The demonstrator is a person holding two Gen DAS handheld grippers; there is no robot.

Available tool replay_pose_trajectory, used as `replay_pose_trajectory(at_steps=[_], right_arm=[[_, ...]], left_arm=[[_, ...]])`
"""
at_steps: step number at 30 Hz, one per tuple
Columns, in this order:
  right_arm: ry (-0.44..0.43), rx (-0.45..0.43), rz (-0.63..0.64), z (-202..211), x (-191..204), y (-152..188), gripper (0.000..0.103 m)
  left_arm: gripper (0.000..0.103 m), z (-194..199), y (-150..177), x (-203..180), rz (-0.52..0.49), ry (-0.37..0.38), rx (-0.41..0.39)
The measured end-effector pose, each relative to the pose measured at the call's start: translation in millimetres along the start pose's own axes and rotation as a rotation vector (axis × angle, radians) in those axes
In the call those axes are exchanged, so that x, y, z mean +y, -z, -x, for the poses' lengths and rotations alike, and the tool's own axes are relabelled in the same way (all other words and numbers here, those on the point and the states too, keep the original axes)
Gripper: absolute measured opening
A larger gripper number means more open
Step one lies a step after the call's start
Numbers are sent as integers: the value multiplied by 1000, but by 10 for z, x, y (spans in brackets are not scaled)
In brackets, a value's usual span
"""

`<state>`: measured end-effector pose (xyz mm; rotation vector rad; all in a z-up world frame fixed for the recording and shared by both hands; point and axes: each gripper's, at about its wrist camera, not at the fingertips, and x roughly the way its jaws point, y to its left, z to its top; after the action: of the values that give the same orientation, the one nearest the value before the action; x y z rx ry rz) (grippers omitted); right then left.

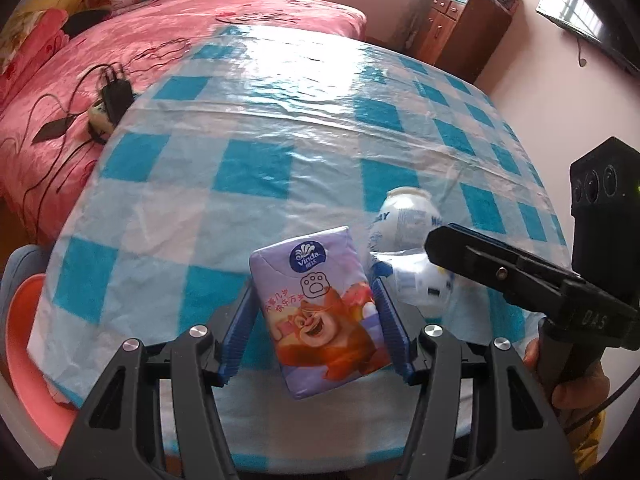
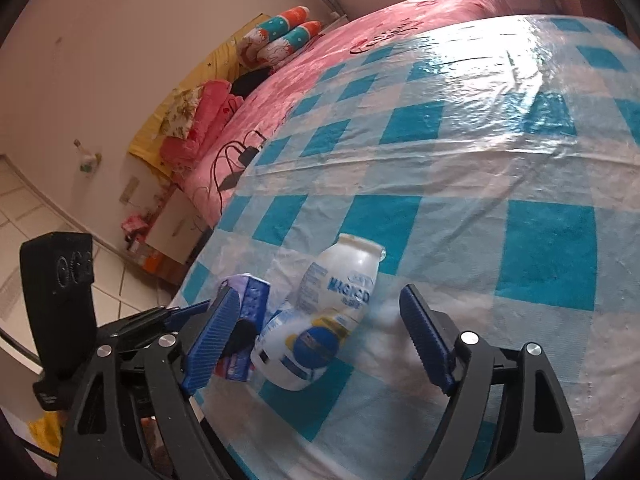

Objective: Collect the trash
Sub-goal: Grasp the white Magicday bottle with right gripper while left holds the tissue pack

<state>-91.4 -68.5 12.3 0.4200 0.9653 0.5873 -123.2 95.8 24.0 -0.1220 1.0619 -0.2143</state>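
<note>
My left gripper (image 1: 316,304) is shut on a purple Vinda tissue pack (image 1: 320,316) with a cartoon bear, held just above the near edge of the checked table (image 1: 256,176). The pack also shows in the right wrist view (image 2: 250,300). A white Magicday bottle (image 2: 344,276) stands on the table, and a crumpled white and blue wrapper (image 2: 300,344) lies against it; both show in the left wrist view, the bottle (image 1: 404,216) and the wrapper (image 1: 420,284). My right gripper (image 2: 316,320) is open, its fingers on either side of the wrapper and bottle.
The table carries a blue and white checked cloth under clear plastic. A pink bed (image 1: 100,56) with a charger and cables (image 1: 114,96) lies behind it. A wooden cabinet (image 1: 460,24) stands at the back right. A pink stool (image 1: 28,344) is at the near left.
</note>
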Motion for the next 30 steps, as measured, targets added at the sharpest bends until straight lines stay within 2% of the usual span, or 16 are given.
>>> replay_pose_trajectory(at_steps=[3, 7, 14, 23, 27, 30], right_arm=[[34, -3, 43, -55, 101, 16, 90], [94, -5, 101, -140, 236, 69, 94], [233, -1, 221, -331, 439, 138, 95], [314, 16, 274, -401, 479, 168, 94], [382, -1, 289, -405, 485, 168, 74], [383, -5, 285, -407, 469, 161, 73]], left_arm=[[59, 82, 40, 161, 21, -27, -13], [59, 178, 70, 339, 46, -55, -36], [59, 256, 95, 505, 67, -55, -73], [59, 253, 127, 671, 92, -17, -88], [60, 257, 147, 777, 103, 2, -96], [60, 258, 163, 852, 111, 21, -100]])
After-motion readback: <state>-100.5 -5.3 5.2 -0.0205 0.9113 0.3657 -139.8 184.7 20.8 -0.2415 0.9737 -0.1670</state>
